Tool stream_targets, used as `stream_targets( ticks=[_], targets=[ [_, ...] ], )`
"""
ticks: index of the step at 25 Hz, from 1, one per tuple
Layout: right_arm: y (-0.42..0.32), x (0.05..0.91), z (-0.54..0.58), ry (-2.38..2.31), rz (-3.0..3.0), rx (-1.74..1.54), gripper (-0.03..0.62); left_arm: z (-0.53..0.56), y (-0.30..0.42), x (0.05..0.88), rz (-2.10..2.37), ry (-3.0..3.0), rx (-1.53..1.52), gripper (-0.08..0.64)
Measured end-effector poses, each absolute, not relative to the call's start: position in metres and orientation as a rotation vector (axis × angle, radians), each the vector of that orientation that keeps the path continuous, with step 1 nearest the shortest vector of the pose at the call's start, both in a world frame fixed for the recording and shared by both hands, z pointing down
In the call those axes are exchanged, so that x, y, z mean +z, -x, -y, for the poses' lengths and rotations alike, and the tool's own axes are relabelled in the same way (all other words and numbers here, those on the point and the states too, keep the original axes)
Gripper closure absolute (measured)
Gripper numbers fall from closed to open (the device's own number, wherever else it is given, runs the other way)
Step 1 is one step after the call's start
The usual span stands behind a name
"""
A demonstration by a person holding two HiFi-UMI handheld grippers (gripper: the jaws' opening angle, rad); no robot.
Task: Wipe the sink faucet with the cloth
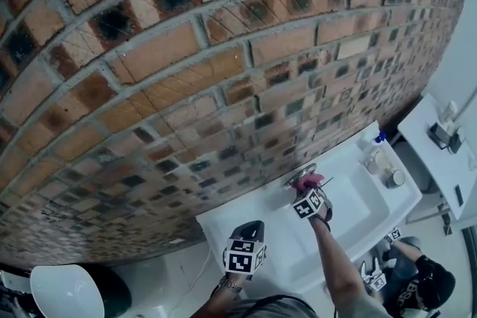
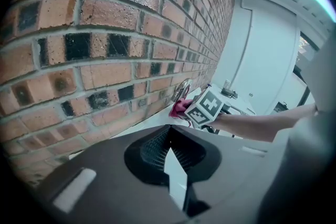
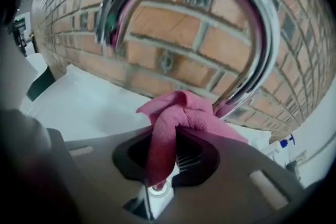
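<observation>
Brickwork [image 1: 186, 71] fills most of the head view, and a white sink [image 1: 350, 223] is set against its foot. Over the sink's front left corner the left gripper [image 1: 248, 234] is held apart from everything. In its own view its jaws are seen pressed together with nothing between them. Only that view gives a side-on look along the wall, with the right gripper [image 2: 190, 113] seen further along it.

At the middle of the sink's back edge stands the faucet [image 1: 299, 175]. The right gripper is clamped on a pink cloth [image 3: 173, 113], which is bunched against the faucet's lower stem. The faucet's form is shown by the right gripper view alone. It is an upright chrome arch that rises from its base at the right and curves over to the left, with the outlet pointed down at the sink. The cloth's long axis runs from the jaws forward to the stem.

At the sink's right end a blue-capped bottle [image 1: 372, 150] and a jar [image 1: 395, 177] are stood on the rim. Their contents cannot be made out.
</observation>
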State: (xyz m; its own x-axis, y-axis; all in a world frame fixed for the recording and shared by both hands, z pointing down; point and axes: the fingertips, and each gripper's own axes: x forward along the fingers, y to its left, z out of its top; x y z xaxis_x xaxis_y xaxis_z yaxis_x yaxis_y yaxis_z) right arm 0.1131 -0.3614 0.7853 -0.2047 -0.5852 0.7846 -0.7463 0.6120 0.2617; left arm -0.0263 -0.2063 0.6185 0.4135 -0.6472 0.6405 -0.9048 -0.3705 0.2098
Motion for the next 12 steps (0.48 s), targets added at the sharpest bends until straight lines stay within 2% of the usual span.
stream_targets(
  ticks=[3, 8, 12],
  targets=[
    [-0.111, 0.805, 0.336, -0.984, 1.886, 0.26, 0.529, 0.202, 0.026, 0.619, 1.308, -2.134, 0.631, 0.54],
    [-0.09, 0.741, 0.349, -1.046, 2.014, 0.021, 0.529, 0.21, 0.038, 0.626, 1.324, -2.096, 0.616, 0.54],
    [-0.125, 0.77, 0.358, -1.111, 1.91, 0.177, 0.529, 0.214, 0.036, 0.621, 1.325, -2.103, 0.601, 0.54]
  ],
)
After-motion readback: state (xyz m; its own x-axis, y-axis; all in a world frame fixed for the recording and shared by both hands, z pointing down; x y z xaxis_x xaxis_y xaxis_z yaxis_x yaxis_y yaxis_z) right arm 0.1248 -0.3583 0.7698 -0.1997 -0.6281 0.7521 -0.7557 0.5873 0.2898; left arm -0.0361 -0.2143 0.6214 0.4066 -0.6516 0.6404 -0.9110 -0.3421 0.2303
